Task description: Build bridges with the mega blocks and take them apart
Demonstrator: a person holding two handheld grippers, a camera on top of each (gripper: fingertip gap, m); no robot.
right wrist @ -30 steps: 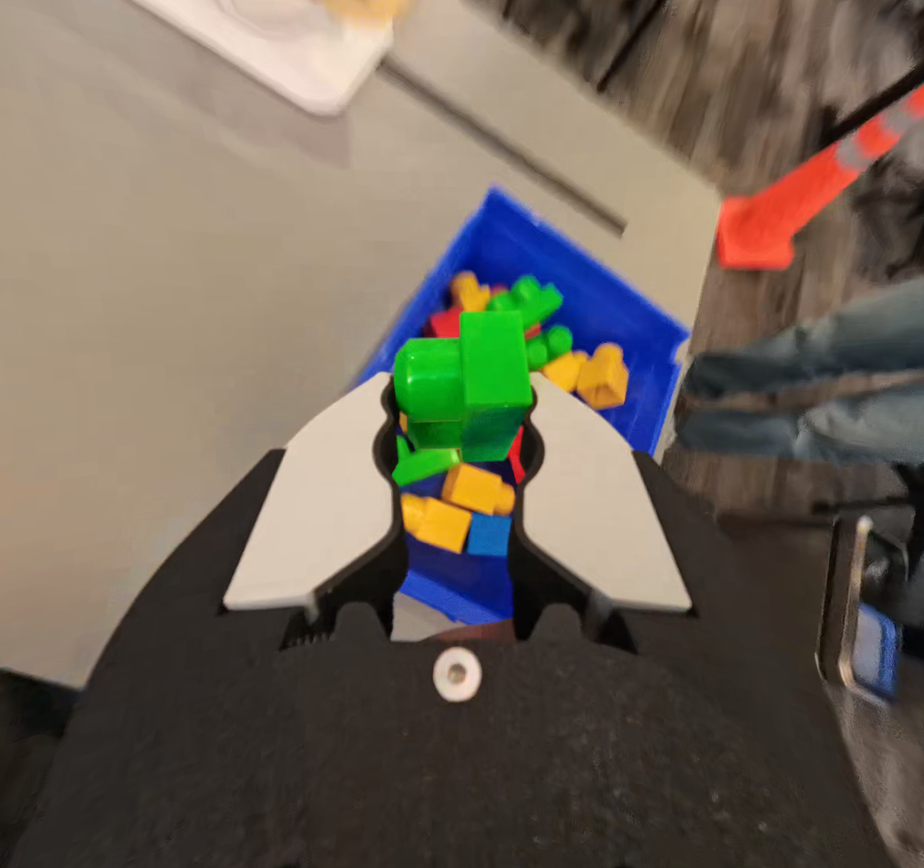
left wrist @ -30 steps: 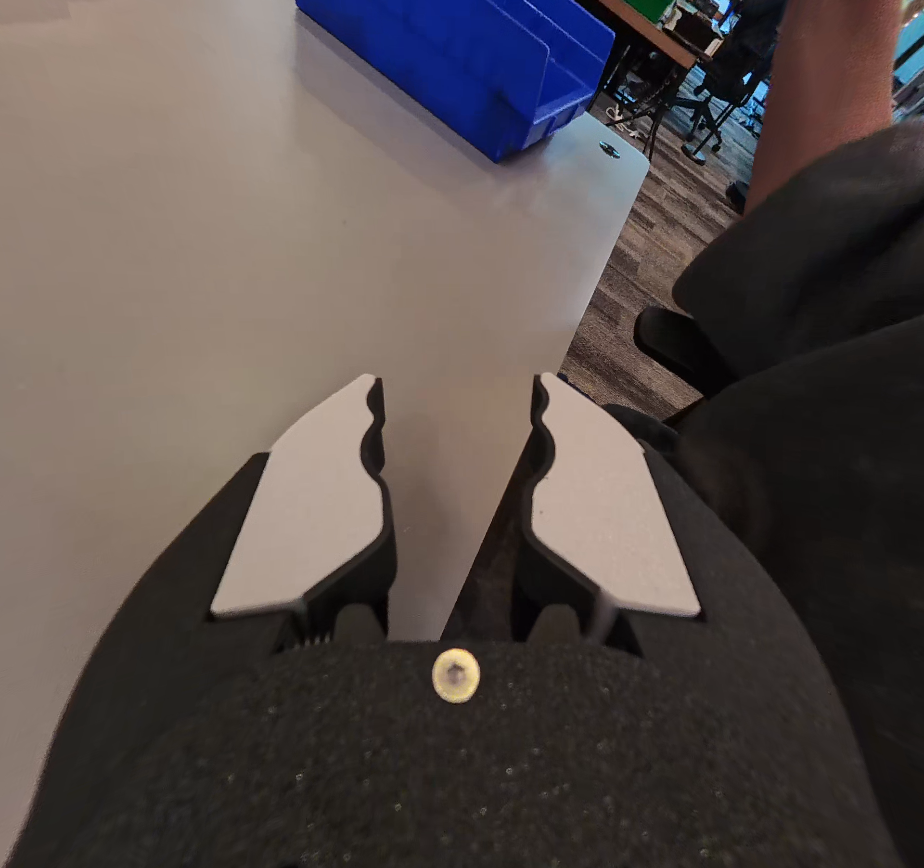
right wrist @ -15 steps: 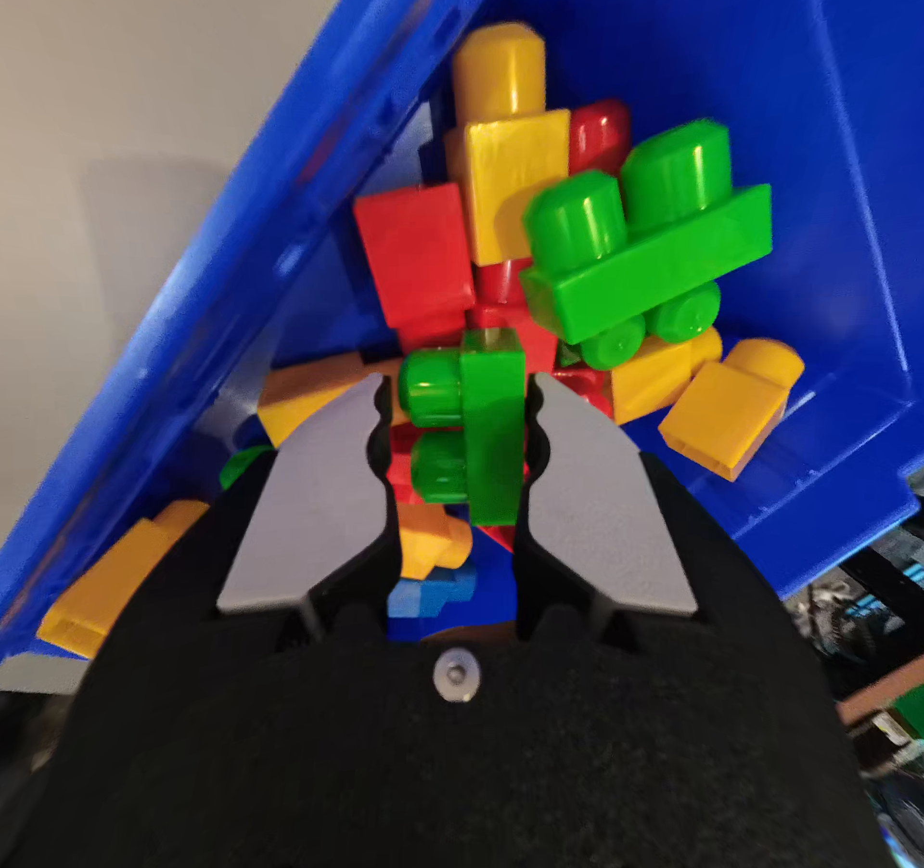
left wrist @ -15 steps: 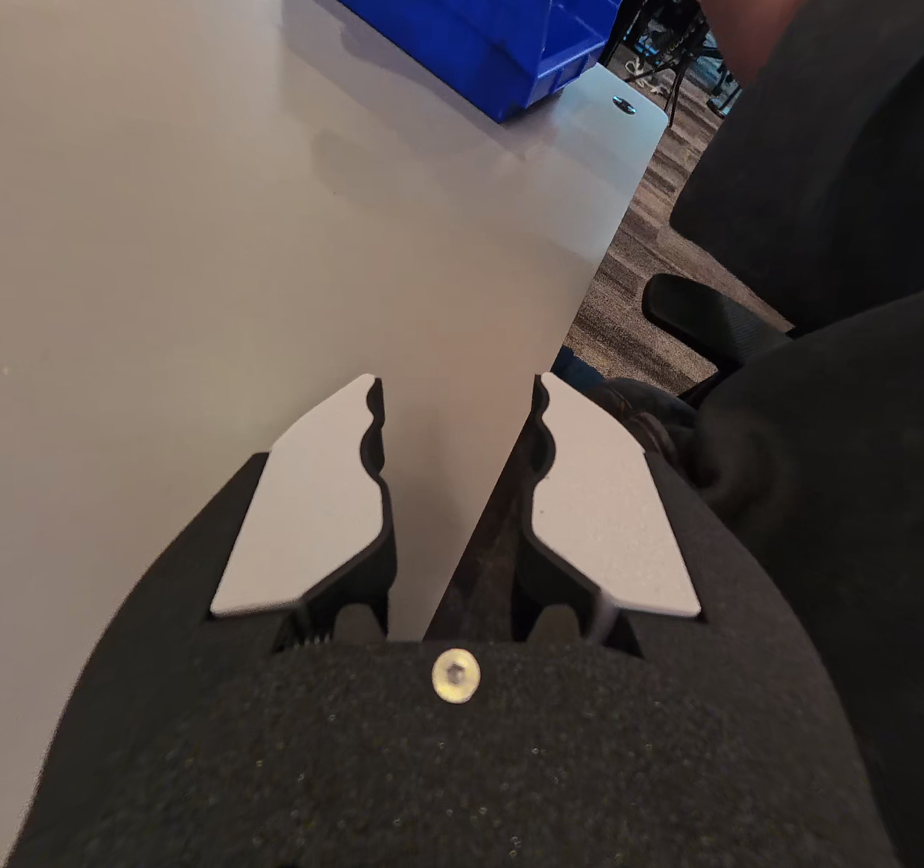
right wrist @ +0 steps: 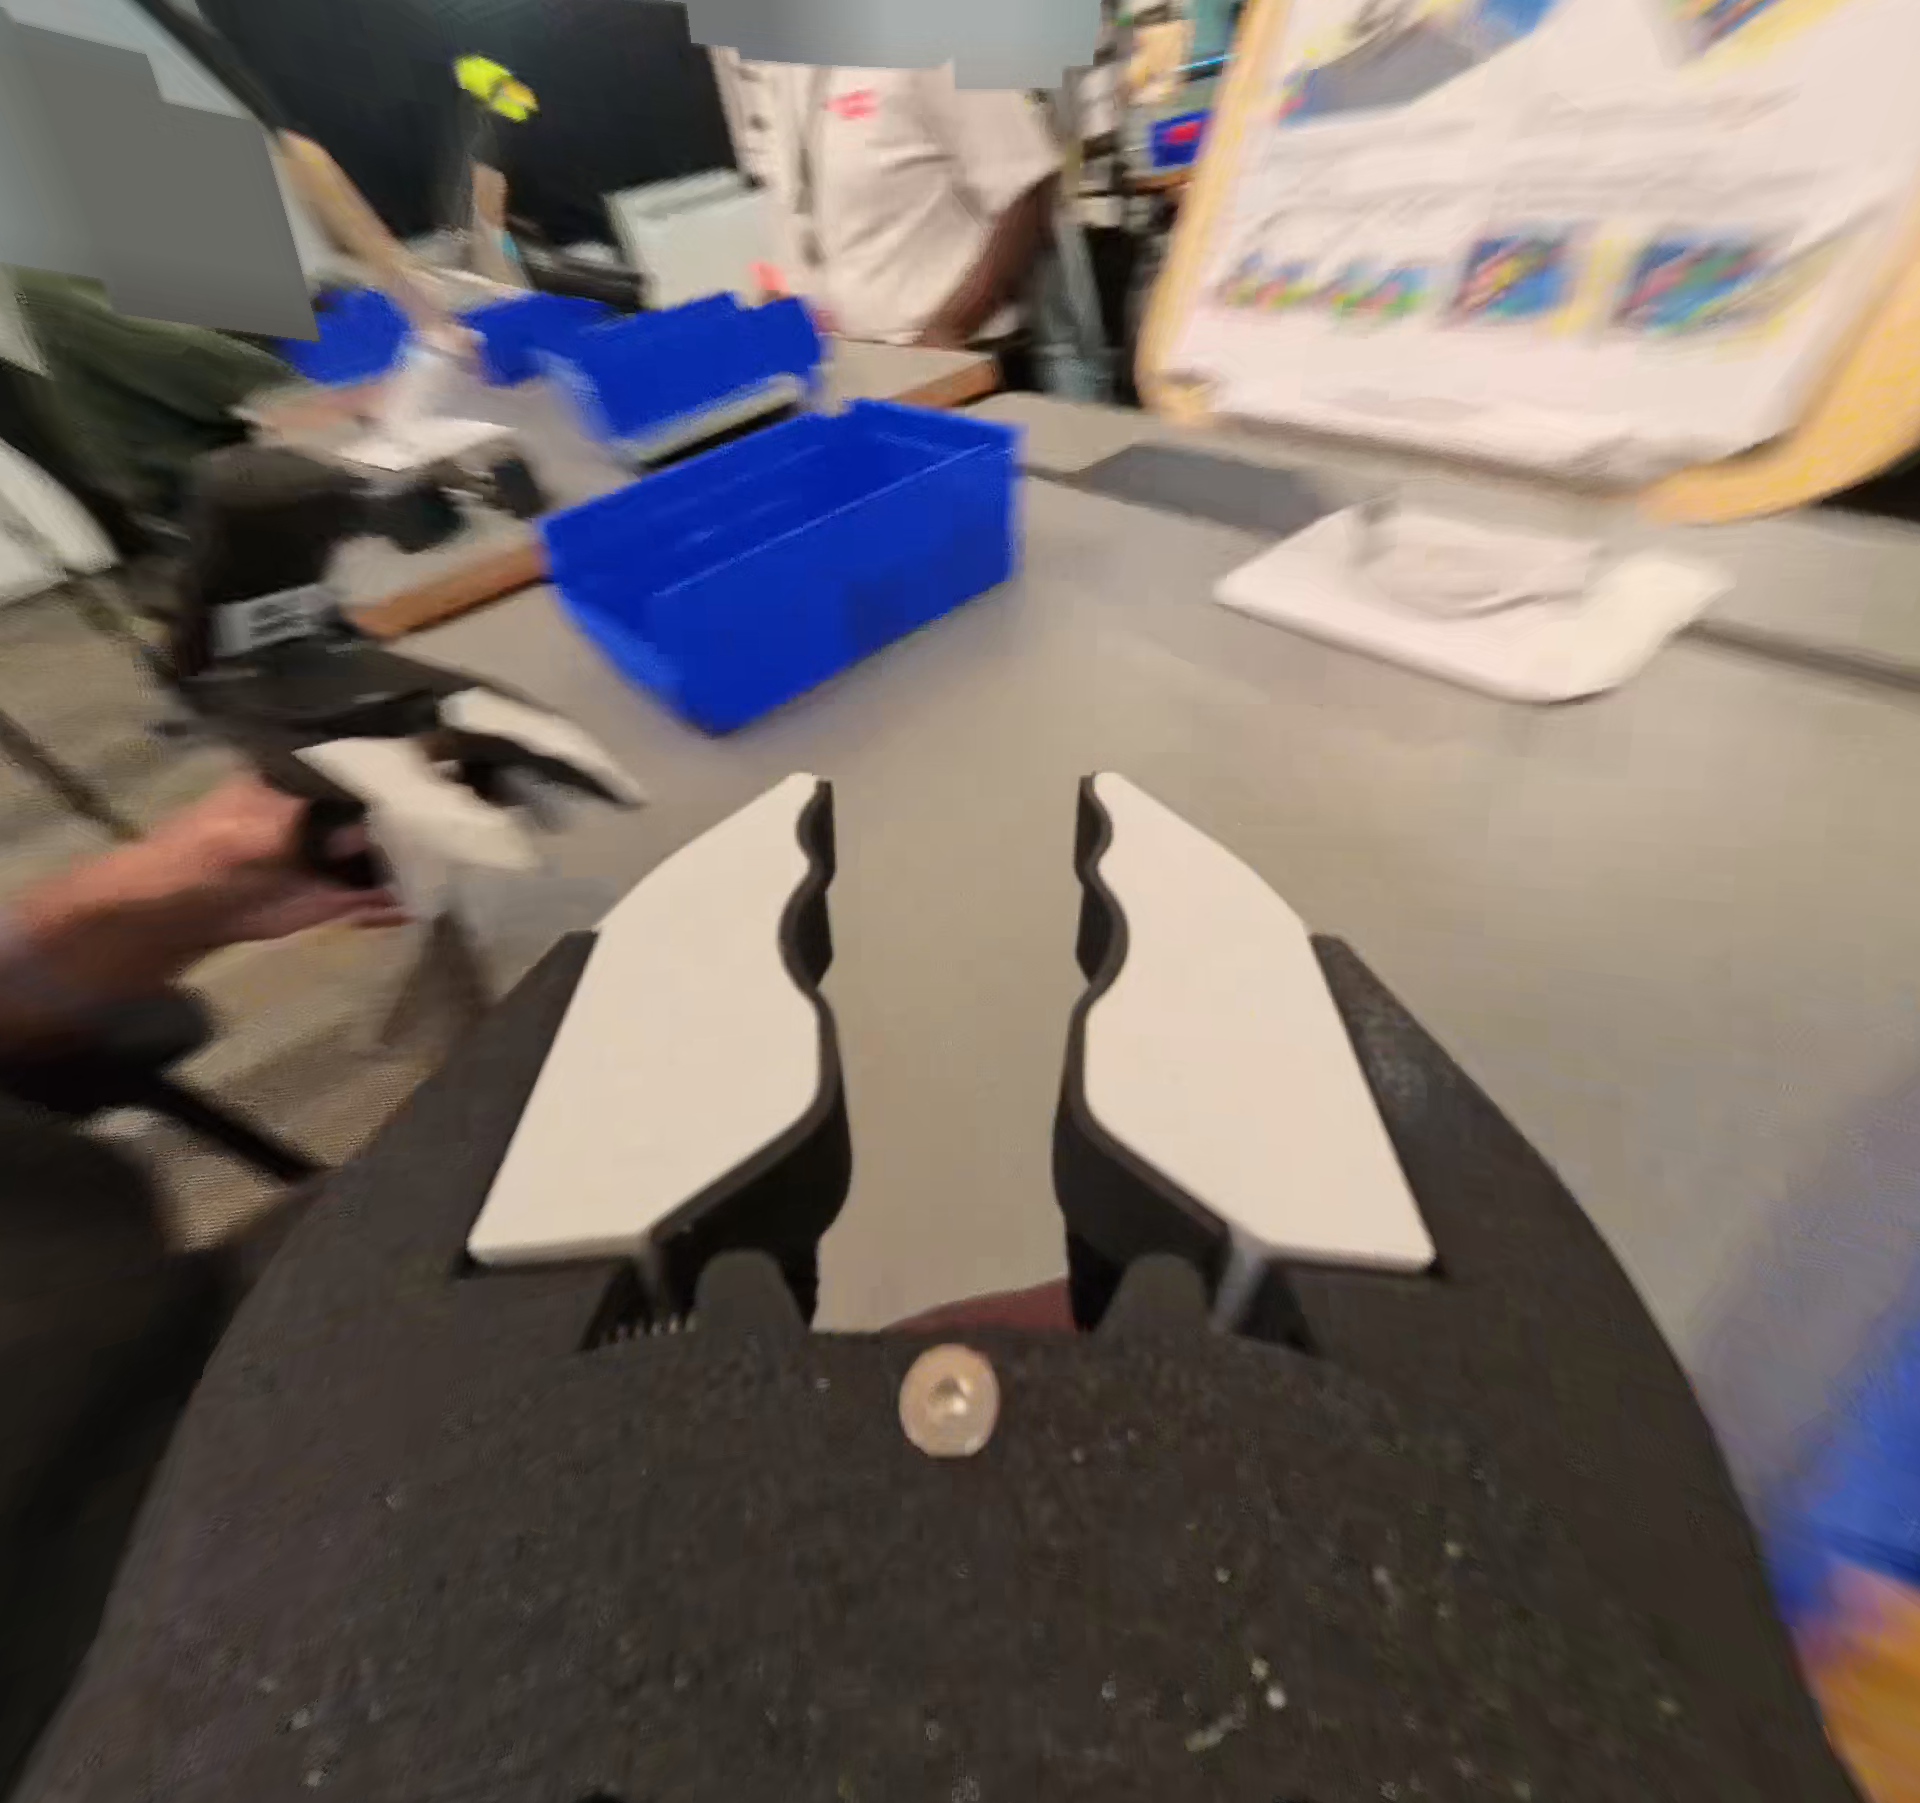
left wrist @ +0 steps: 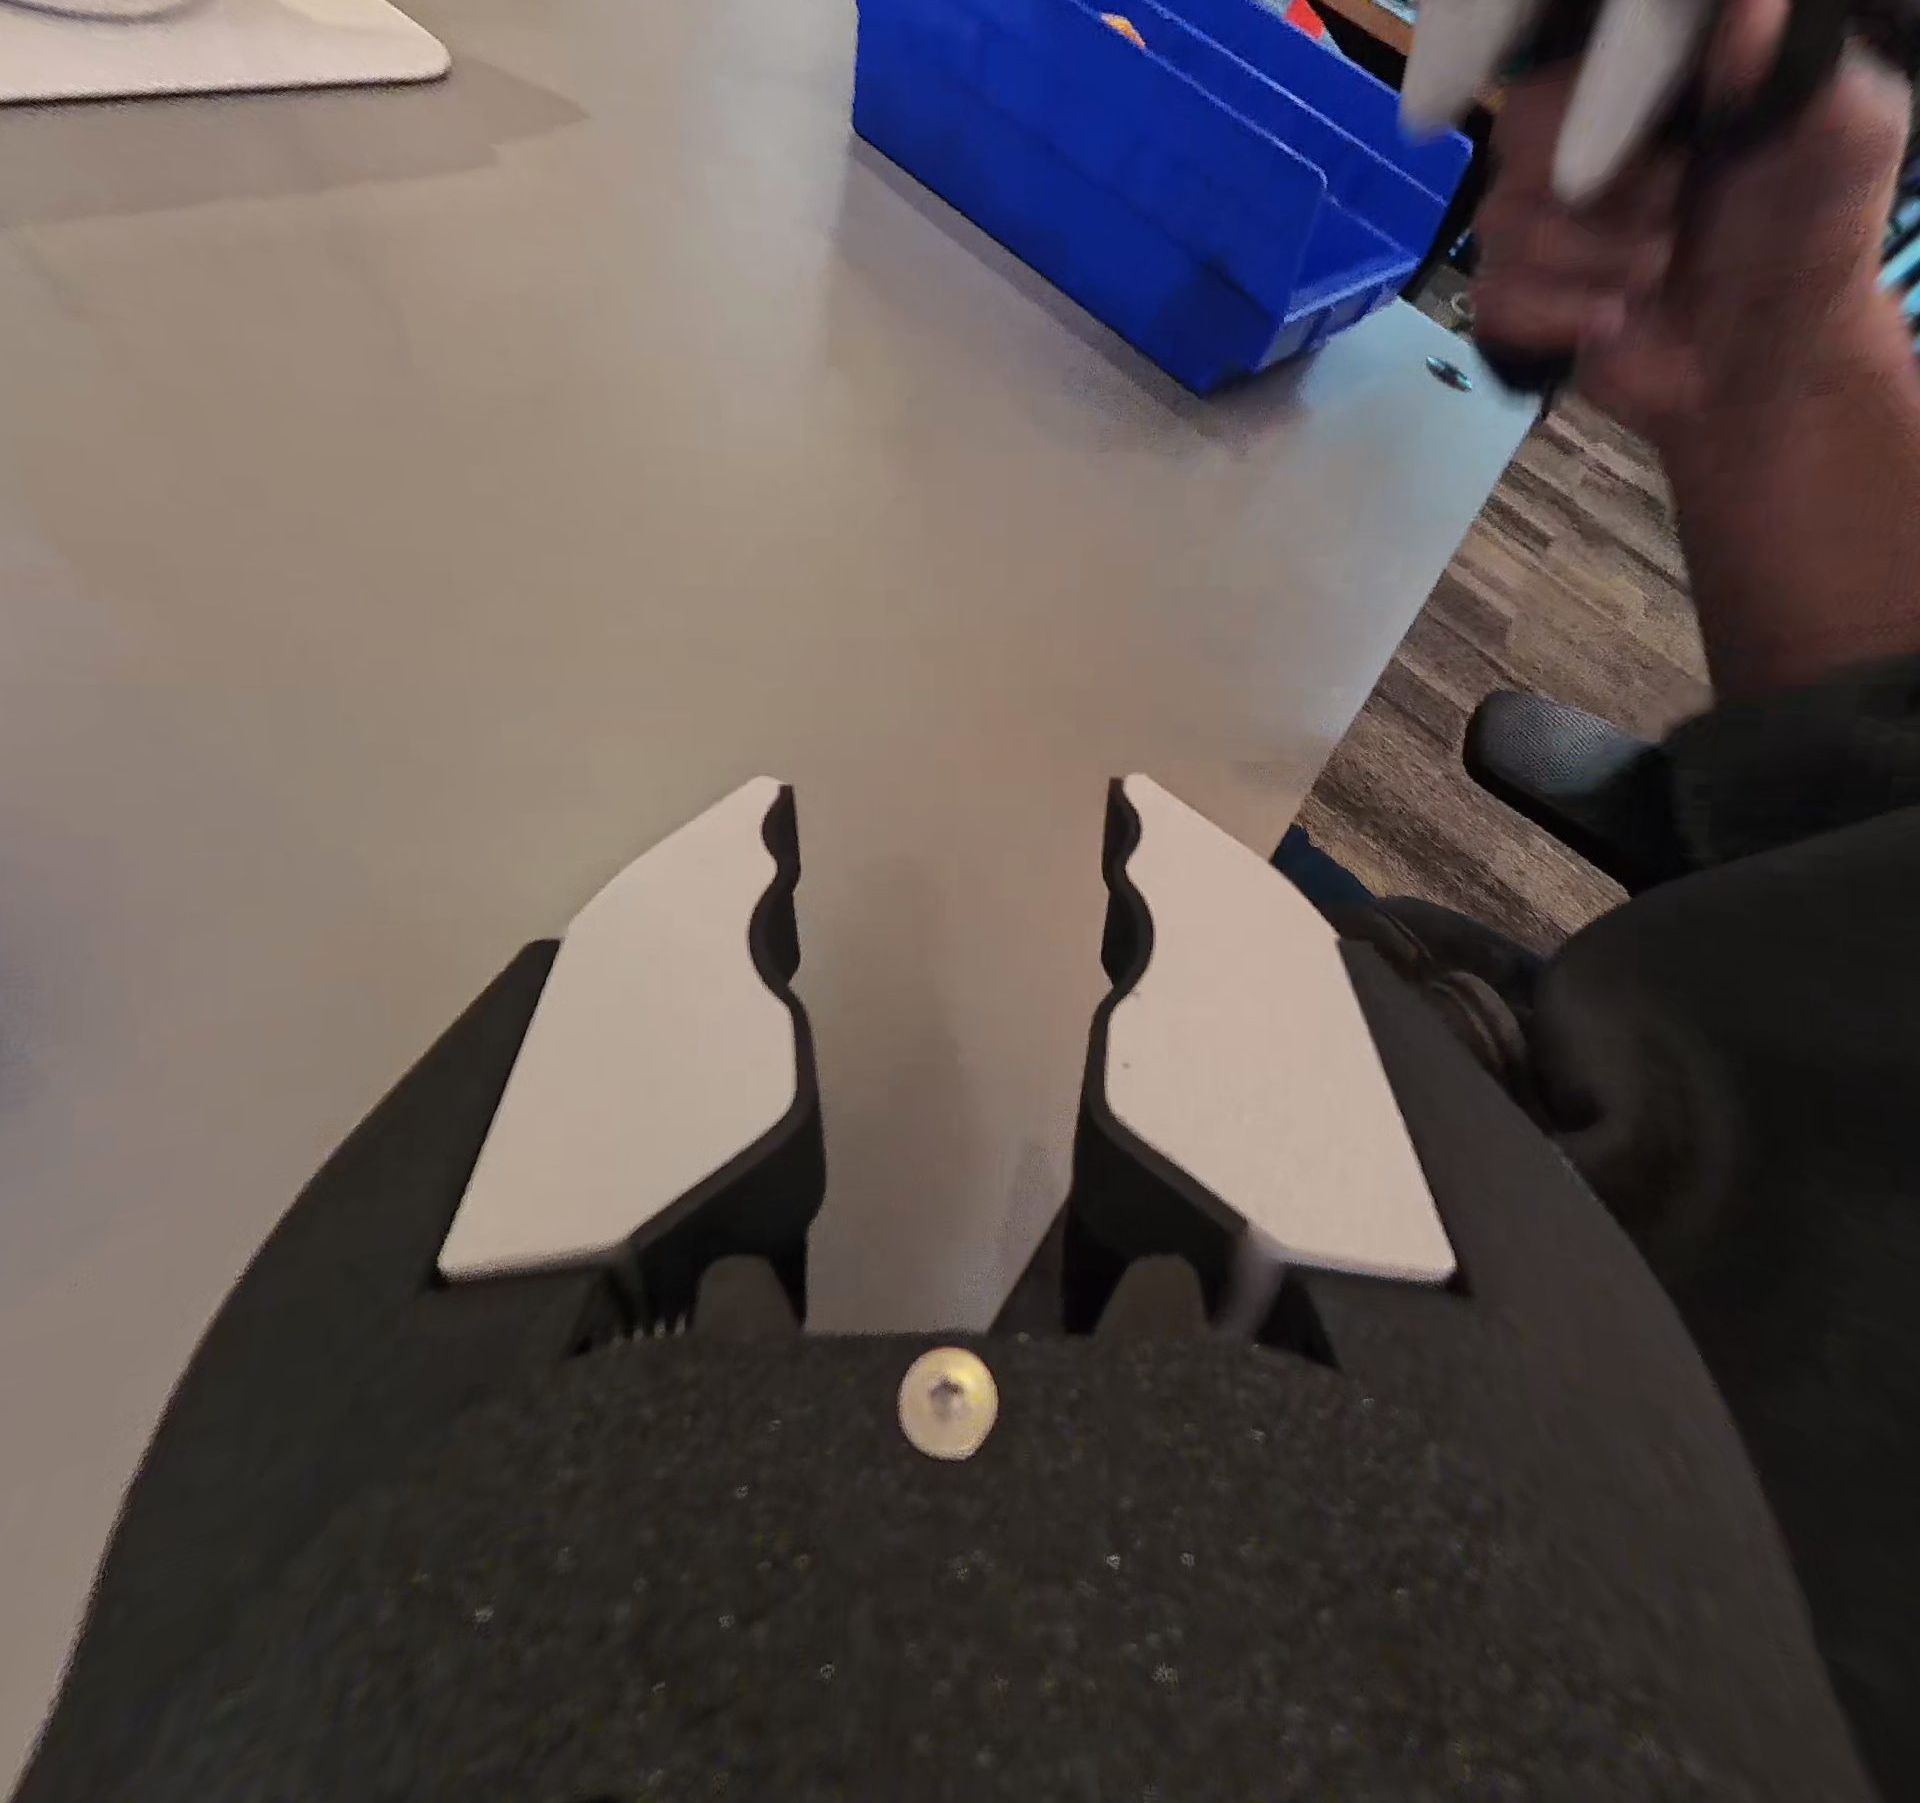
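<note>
Since the earlier frame the green block is gone from the right gripper [right wrist: 954, 803], which is spread and empty over the grey table [right wrist: 1403, 922]. Left gripper [left wrist: 948, 803] is spread too, nothing held. Blue bin [left wrist: 1122, 153] is seen at 1 o'clock; one orange block [left wrist: 1124, 28] barely shows inside. No bridge is seen on the table. Risk: heavy blur in the right view, so a fast reach may clip the bin rim or the other gripper.

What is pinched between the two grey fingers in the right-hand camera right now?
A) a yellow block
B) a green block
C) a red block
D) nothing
D: the right gripper is open, and only the bare grey table shows between its fingers; the blue bin sits farther off.
</note>
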